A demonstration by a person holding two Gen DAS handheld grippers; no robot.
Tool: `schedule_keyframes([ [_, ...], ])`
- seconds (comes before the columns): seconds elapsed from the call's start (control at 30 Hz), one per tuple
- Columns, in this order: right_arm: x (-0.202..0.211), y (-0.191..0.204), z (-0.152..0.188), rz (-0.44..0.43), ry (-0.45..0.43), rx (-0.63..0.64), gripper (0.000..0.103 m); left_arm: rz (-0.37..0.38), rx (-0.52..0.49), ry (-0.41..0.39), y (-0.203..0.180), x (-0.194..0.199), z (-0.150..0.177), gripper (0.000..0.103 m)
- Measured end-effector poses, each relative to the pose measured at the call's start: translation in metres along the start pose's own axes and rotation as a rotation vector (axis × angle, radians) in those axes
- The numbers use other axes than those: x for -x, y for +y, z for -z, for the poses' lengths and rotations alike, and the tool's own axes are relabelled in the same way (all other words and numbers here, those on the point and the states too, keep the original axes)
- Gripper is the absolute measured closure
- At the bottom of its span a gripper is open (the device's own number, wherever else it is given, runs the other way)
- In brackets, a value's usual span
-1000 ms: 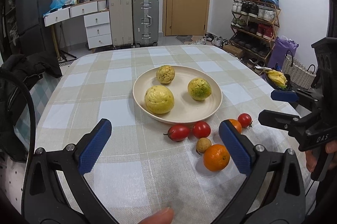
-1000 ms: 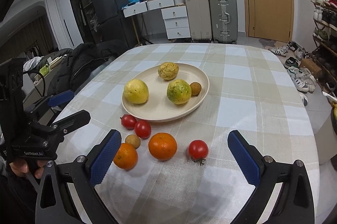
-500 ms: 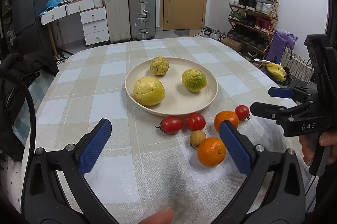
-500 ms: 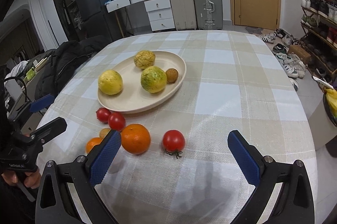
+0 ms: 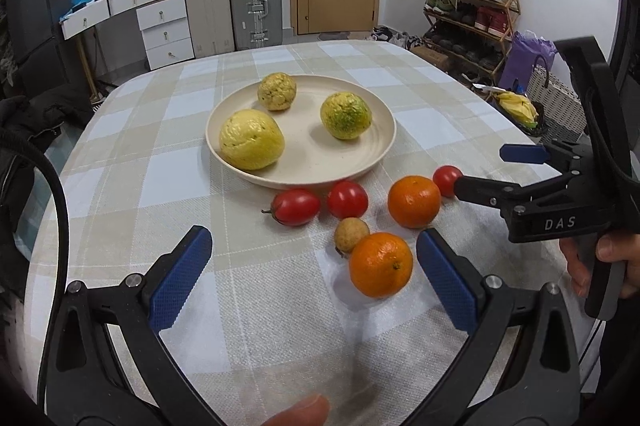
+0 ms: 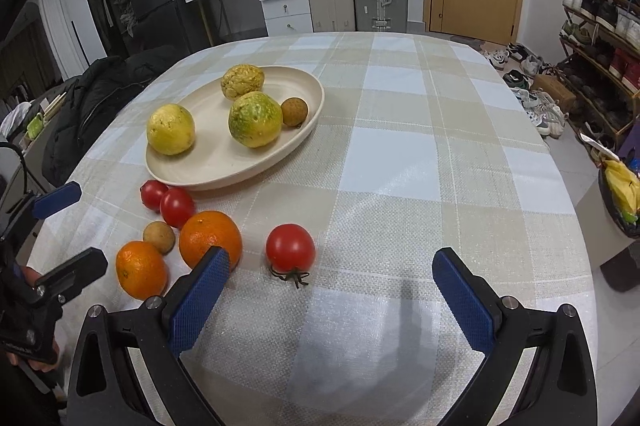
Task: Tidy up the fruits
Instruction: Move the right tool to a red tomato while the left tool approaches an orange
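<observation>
A cream plate (image 5: 362, 161) (image 6: 224, 171) on the checked tablecloth holds three yellow-green fruits and, in the right wrist view, a small brown longan (image 6: 294, 111). In front of the plate lie two oranges (image 5: 380, 264) (image 5: 414, 201), three red tomatoes (image 5: 295, 206) (image 5: 347, 199) (image 6: 290, 248) and a loose longan (image 5: 351, 234). My left gripper (image 5: 312, 278) is open, low over the table, with the near orange just inside its right finger. My right gripper (image 6: 330, 292) is open, the single tomato just ahead of it.
The round table (image 6: 420, 129) drops off at the right towards a shoe rack (image 5: 472, 5) and a basket (image 5: 556, 105). A dark coat (image 6: 96, 93) lies on a chair at the left. Suitcases (image 5: 256, 5) and drawers stand at the back wall.
Both grippers have moved forward and lower towards the loose fruit. The fruit looks larger and nearer. Neither gripper has closed and no fruit has moved.
</observation>
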State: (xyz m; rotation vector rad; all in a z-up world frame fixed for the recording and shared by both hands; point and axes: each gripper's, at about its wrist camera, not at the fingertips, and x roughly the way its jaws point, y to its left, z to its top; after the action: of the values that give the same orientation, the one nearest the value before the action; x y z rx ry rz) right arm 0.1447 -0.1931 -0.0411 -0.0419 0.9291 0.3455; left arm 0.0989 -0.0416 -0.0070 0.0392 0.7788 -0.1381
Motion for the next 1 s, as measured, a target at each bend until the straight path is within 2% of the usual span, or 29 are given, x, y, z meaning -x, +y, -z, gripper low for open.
schedule_keyframes([
  [0.23, -0.003, -0.004, 0.002, 0.039, 0.02, 0.007, 0.0, 0.032, 0.0, 0.059, -0.008, -0.015, 0.006, 0.001],
  [0.5, -0.015, -0.001, 0.006, 0.074, 0.053, 0.037, 0.0, 0.017, -0.013, 0.085, -0.012, -0.025, 0.01, 0.001],
  [1.0, -0.026, 0.005, 0.005, 0.113, 0.065, 0.066, 0.001, 0.019, -0.004, 0.121, -0.01, -0.036, 0.015, 0.001],
])
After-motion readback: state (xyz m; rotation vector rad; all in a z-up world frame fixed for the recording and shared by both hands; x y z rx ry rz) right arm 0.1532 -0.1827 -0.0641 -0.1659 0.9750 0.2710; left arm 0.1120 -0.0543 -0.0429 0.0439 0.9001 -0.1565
